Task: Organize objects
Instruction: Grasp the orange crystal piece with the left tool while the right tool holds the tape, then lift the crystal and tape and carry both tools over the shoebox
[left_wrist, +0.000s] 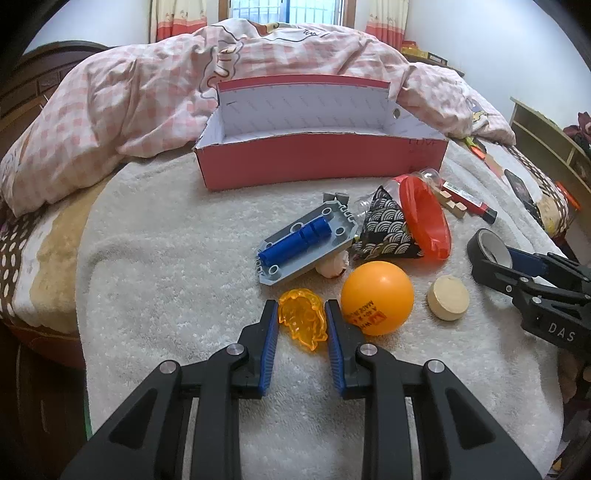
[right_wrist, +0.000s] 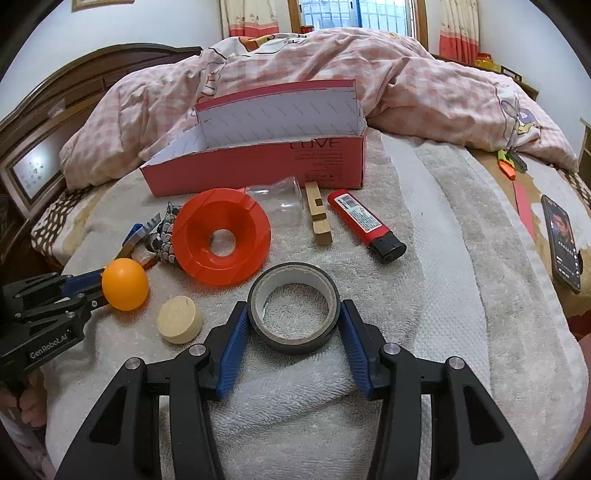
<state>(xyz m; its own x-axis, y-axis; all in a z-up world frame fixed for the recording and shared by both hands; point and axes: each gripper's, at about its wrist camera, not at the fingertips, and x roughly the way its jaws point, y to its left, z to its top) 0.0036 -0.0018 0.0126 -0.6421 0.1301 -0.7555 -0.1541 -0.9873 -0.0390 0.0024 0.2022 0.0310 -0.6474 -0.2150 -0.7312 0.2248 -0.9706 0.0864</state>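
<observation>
Two grips are made at once on the towel before the empty red box (left_wrist: 321, 162): the orange cutter (left_wrist: 303, 318) is clamped in the left gripper (left_wrist: 301, 314), the tape roll (right_wrist: 293, 306) is pinched across its width by the right gripper (right_wrist: 293, 319). Both are best lifted straight, clear of the orange ball (left_wrist: 376, 297), then carried over the box's front wall.

Box (left_wrist: 317, 162) sits behind your clutter on the towel (left_wrist: 166, 258) | ball (left_wrist: 376, 297) between cutter (left_wrist: 303, 317) on its left and wooden disc (left_wrist: 448, 297) on its right | tape roll (right_wrist: 293, 306) before the funnel (right_wrist: 221, 236).
</observation>
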